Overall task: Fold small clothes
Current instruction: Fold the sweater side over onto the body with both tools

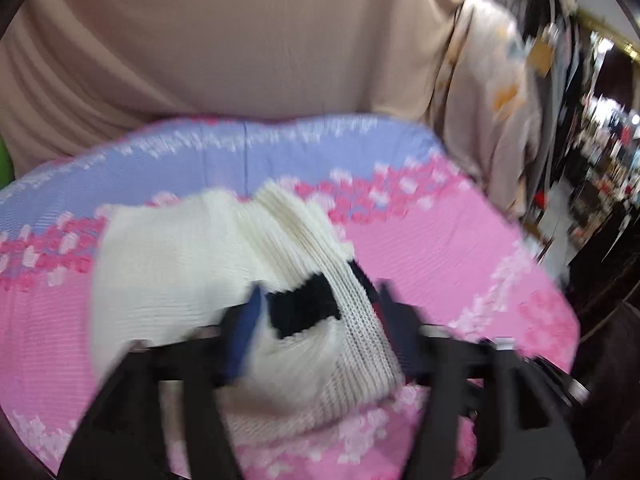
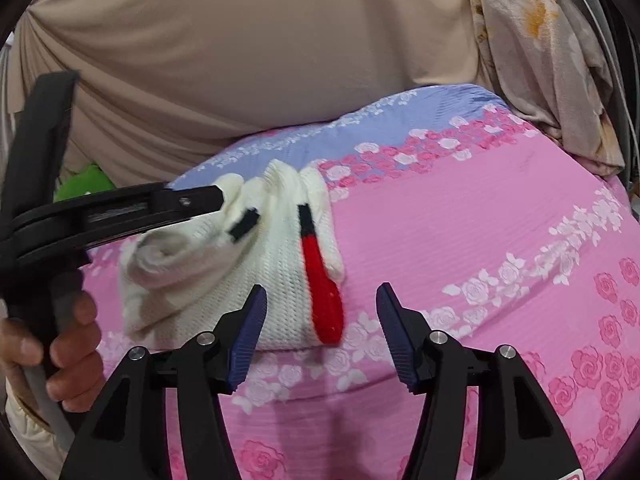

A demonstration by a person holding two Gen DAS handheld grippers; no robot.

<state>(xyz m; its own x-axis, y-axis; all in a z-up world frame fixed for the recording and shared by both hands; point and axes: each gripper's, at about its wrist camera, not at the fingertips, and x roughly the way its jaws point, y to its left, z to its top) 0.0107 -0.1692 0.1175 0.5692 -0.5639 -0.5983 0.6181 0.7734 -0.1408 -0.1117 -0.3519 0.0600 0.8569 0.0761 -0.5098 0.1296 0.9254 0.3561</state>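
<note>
A small white knitted garment (image 2: 248,264), folded in a bundle with black marks and a red tongue-shaped patch (image 2: 324,296), lies on the pink rose-print bedsheet (image 2: 460,220). My right gripper (image 2: 322,316) is open just in front of its near edge, with the red patch between the blue pads (image 2: 250,332), which touch nothing. My left gripper (image 2: 218,200) comes in side-on from the left over the garment's far top. The blurred left wrist view shows the left gripper (image 1: 320,320) with its jaws wide, straddling the garment (image 1: 180,248) around a black patch (image 1: 304,308) without pinching it.
A beige draped fabric (image 2: 240,60) rises behind the bed, with a floral cloth (image 2: 540,60) at the right. Something green (image 2: 84,186) peeks out at the left. A hand (image 2: 68,360) holds the left gripper's handle. Dark shelves (image 1: 600,168) stand to the right.
</note>
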